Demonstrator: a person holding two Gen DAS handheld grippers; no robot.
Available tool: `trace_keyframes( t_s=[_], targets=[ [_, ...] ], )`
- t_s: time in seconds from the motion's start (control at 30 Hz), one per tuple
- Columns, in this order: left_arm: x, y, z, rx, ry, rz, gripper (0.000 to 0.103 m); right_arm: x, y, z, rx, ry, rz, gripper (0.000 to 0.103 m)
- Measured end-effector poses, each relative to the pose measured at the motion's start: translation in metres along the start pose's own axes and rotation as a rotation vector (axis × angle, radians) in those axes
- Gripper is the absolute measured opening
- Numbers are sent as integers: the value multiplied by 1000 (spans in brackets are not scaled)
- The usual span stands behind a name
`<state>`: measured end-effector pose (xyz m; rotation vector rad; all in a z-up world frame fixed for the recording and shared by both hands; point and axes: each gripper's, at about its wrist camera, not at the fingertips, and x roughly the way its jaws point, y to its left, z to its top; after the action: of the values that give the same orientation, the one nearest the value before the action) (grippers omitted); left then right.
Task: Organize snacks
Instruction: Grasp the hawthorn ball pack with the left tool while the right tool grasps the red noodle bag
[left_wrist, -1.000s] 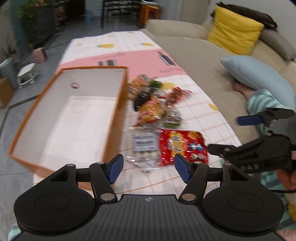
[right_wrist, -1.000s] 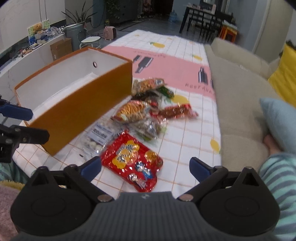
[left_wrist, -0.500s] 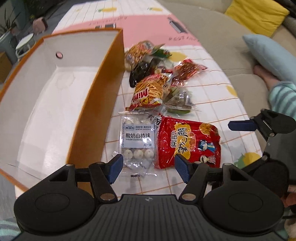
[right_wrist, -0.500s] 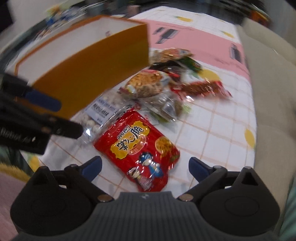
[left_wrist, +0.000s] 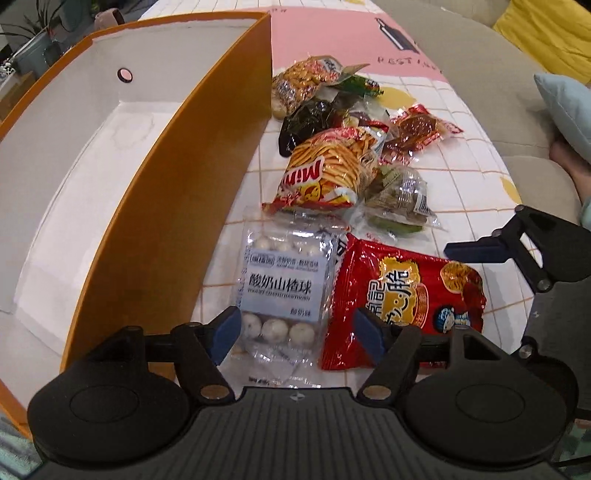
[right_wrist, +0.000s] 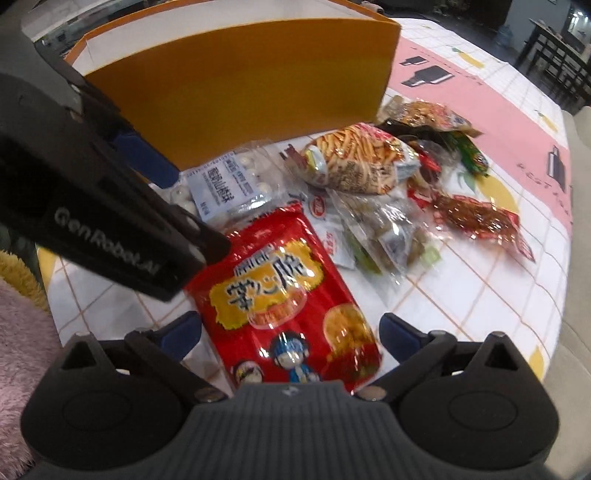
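A pile of snack packs lies on the table beside an empty orange box (left_wrist: 177, 192). My left gripper (left_wrist: 297, 328) is open, low over the clear bag of white yogurt hawthorn balls (left_wrist: 284, 284), its fingers either side of the bag's near end. My right gripper (right_wrist: 290, 330) is open, straddling the near end of the red cracker bag (right_wrist: 280, 295), which also shows in the left wrist view (left_wrist: 402, 299). Farther off lie a Mimi fries bag (left_wrist: 328, 170), a clear green pack (left_wrist: 400, 201) and a red meat pack (left_wrist: 415, 133).
The orange box (right_wrist: 240, 85) stands left of the snacks, white inside. The table has a checked and pink cloth (left_wrist: 461, 173). A beige sofa (left_wrist: 480, 66) with yellow and blue cushions runs along the right. The left gripper's body (right_wrist: 92, 206) crosses the right wrist view.
Both grippers have dropped down and forward toward the near snacks. The left one now frames the hawthorn ball bag, the right one the red cracker bag. Both stay open.
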<state>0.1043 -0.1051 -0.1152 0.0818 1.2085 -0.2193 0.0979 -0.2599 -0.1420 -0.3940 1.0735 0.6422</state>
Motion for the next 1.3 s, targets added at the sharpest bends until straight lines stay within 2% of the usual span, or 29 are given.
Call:
trace_keyframes(
  t_s=[0.07, 0.13, 0.2, 0.3, 0.43, 0.47, 0.5, 0.57, 0.6, 0.67, 0.8, 0.9, 1.03, 1.1, 1.17, 1.3],
  targets=[
    [1, -2, 0, -3, -27, -11, 80, 2, 0, 2, -4, 1, 2, 98],
    [1, -1, 0, 1, -51, -33, 75, 3, -3, 2, 18, 30, 0, 90],
    [1, -1, 0, 13, -72, -53, 73, 4, -11, 1, 90, 58, -6, 90],
    [0, -3, 0, 45, -102, -95, 62, 2, -28, -6, 219, 87, -4, 88],
    [-1, -8, -3, 74, -110, -173, 56, -3, -38, -14, 305, 107, -51, 88],
    [-2, -9, -4, 76, -107, -171, 56, -5, -39, -18, 323, 109, -55, 89],
    [-4, -12, -4, 87, -112, -134, 55, -6, -40, -20, 334, 108, -57, 89],
    [-9, -17, -7, 119, -148, -41, 70, -7, -38, -19, 322, 99, -63, 90],
    [-10, -19, -7, 129, -162, -3, 87, -4, -34, -19, 306, 91, -70, 94],
    [-8, -21, -7, 133, -156, 48, 88, -8, -27, -18, 269, 70, -83, 96],
    [8, -23, -2, 94, -79, 96, 88, -7, -23, -15, 197, 44, -77, 96],
    [18, -26, 0, 85, -76, 139, 90, -4, -19, -13, 127, 31, -95, 96],
    [30, -19, 2, 55, -52, 105, 94, -5, -19, -14, 84, 13, -84, 96],
    [34, -13, 1, 17, -43, 73, 93, -3, -21, -12, 87, 14, -77, 96],
    [31, -11, -1, 5, -54, 45, 88, -2, -22, -12, 104, 19, -61, 96],
    [22, -11, -5, 23, -73, -9, 72, -7, -24, -14, 151, 29, -16, 89]
  ],
)
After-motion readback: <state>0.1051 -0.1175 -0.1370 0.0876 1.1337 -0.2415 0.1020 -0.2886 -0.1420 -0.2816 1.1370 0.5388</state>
